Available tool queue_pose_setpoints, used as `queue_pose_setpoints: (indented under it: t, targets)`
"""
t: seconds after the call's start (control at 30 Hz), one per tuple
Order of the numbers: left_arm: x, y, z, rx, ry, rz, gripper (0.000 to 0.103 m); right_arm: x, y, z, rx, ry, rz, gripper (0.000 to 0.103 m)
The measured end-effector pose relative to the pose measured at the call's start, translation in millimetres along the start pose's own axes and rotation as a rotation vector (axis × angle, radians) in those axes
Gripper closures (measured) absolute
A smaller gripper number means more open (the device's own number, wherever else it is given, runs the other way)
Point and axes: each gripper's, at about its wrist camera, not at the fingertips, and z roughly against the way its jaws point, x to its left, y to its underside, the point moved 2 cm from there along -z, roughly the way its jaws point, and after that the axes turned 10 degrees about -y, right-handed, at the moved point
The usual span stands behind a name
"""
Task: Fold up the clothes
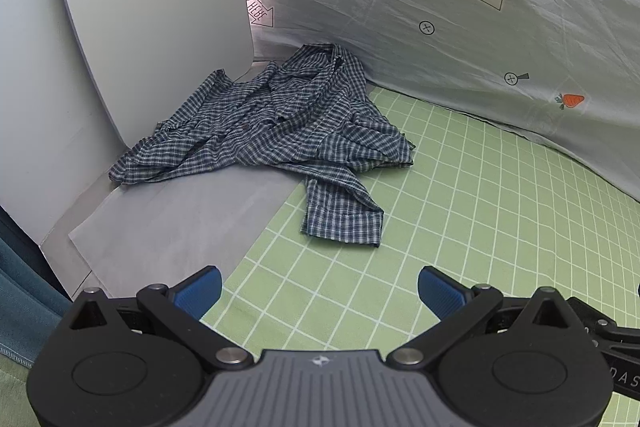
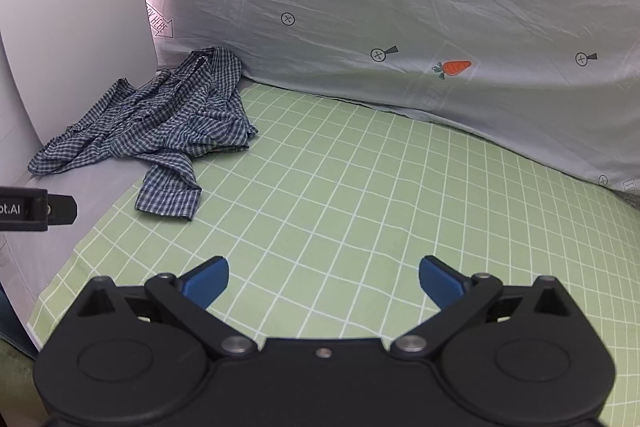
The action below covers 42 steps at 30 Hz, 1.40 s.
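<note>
At the far left corner of the bench, the crumpled blue-and-white checked shirt [image 1: 276,131] lies partly on the green grid-pattern cloth [image 1: 460,211], well apart from both grippers. My left gripper [image 1: 320,293] and right gripper [image 2: 324,281] hover wide, empty — folding has not begun. Next: reach in, spread the garment flat. The pale backdrop sheet [image 2: 440,7] reads "LOOK HERE", mirrored.

A green checked cloth [image 2: 360,187] meets a carrot-printed backdrop sheet [image 2: 400,7], with a white board [image 1: 140,7] at the left.
</note>
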Motion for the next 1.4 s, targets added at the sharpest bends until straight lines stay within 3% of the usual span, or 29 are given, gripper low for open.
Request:
queue_pose_setpoints:
  t: [0.2,0.43,0.73,0.8,0.9,0.97,1.07,1.2,1.4]
  targets:
    - [12.4,-24.1,-43.0,0.04,-0.054,0.025,0.0,2.9,-31.5,-39.3,0.01,0.005,0.066,0.005]
    - [30.1,-55.9,-123.3,0.142,-0.089,0.119,0.001,10.1,-77.6,-108.8,0.046,-0.04,0.122,0.01]
    - [24.7,-86.0,-219.4,0.251,-0.111,0.129,0.002,47.0,-131.4,-234.9,0.123,-0.201,0.213,0.038]
    - [26.6,-85.7,-229.3,0.262,-0.128,0.126,0.002,56.7,-140.3,-254.2,0.111,-0.265,0.2,0.053]
    - [32.4,-82.0,-241.5,0.292,-0.149,0.13,0.005,66.6,-146.8,-279.1,0.117,-0.326,0.163,0.056]
    - [37.0,-79.6,-246.9,0.309,-0.161,0.139,0.007,70.9,-142.8,-295.3,0.154,-0.323,0.15,0.056]
    - [43.1,-77.7,-250.3,0.326,-0.166,0.165,0.007,69.6,-131.7,-300.5,0.146,-0.321,0.144,0.061]
    - [43.0,-79.6,-248.5,0.335,-0.157,0.193,0.007,59.7,-120.0,-291.8,0.122,-0.298,0.128,0.1]
    - [22.8,-87.0,-223.4,0.286,-0.114,0.186,0.007,25.0,-96.2,-262.1,0.103,-0.221,0.081,0.103]
